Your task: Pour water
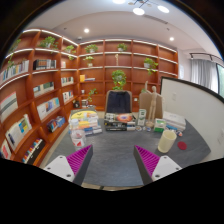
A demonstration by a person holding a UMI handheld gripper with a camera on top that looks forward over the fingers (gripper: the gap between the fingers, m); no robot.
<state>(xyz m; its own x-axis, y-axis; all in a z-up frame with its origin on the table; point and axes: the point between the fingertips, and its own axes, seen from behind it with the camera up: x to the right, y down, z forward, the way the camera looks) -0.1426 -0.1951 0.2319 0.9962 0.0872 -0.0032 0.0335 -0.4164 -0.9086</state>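
Note:
My gripper [112, 152] is open and empty, its two magenta pads [80, 160] spread wide over a grey table [110, 140]. A pale yellowish cup-like container [167, 140] stands on the table ahead of the right finger and off to its right. A small red object [183, 146] lies just to the right of it. Nothing stands between the fingers. I cannot tell what the container holds.
Colourful books and boxes [85, 122] are piled at the table's far left, with more items [125, 121] at the far edge. A dark chair [118, 102] stands behind the table. Wooden bookshelves [40, 90] line the walls. A white board [195, 105] stands at the right.

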